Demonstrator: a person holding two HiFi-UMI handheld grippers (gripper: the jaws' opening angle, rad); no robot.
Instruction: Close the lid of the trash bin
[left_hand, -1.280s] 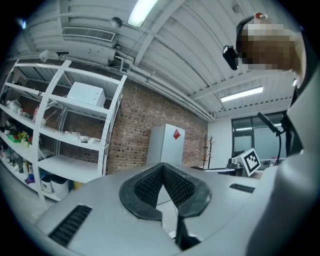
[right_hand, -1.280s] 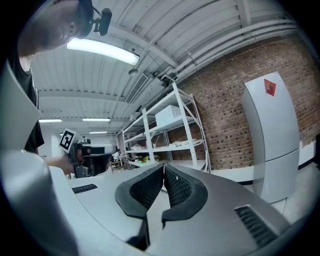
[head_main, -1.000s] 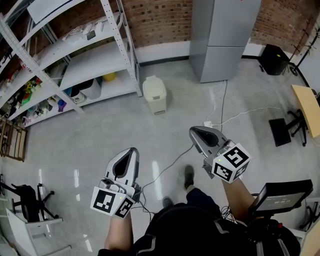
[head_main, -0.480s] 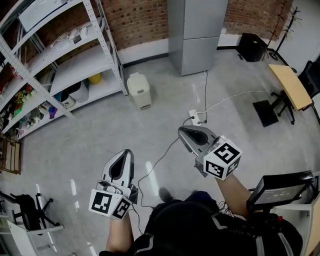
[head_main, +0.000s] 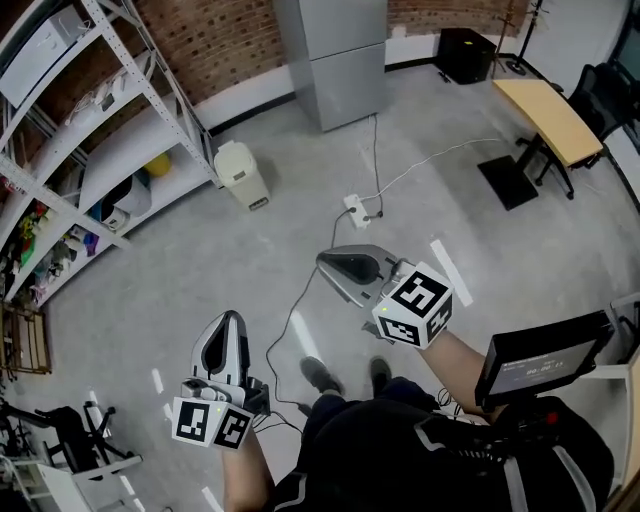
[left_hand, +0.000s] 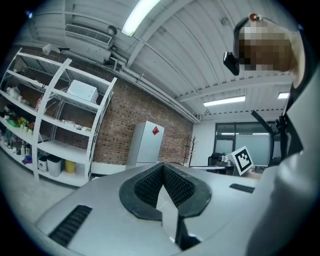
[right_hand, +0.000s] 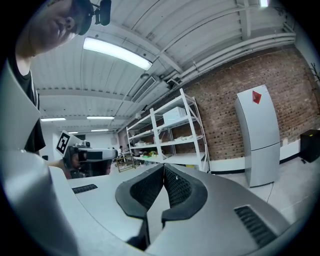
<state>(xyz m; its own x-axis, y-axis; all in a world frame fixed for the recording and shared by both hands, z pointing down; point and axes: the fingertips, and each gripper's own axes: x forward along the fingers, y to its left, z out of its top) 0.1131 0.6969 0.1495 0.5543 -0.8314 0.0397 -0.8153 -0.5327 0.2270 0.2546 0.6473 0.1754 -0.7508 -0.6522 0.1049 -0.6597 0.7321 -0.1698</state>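
Observation:
A cream trash bin (head_main: 242, 175) stands on the grey floor beside the white shelving, its lid down, far ahead of both grippers in the head view. My left gripper (head_main: 229, 322) is low at the left, pointing forward, jaws shut with nothing between them. My right gripper (head_main: 325, 263) is at centre, pointing left, also shut and empty. In the left gripper view the jaws (left_hand: 162, 167) meet at the tips; the right gripper (right_hand: 163, 168) shows the same. The bin does not show in either gripper view.
White metal shelving (head_main: 90, 150) with boxes runs along the left wall. A grey cabinet (head_main: 335, 60) stands at the brick wall. A power strip (head_main: 355, 210) and cables lie on the floor. A wooden desk (head_main: 548, 118) and chairs are at right.
The head view has swung and pulled back: the bin has slid up and left, farther from the grippers. Both grippers stay shut, the right one turned more to the left.

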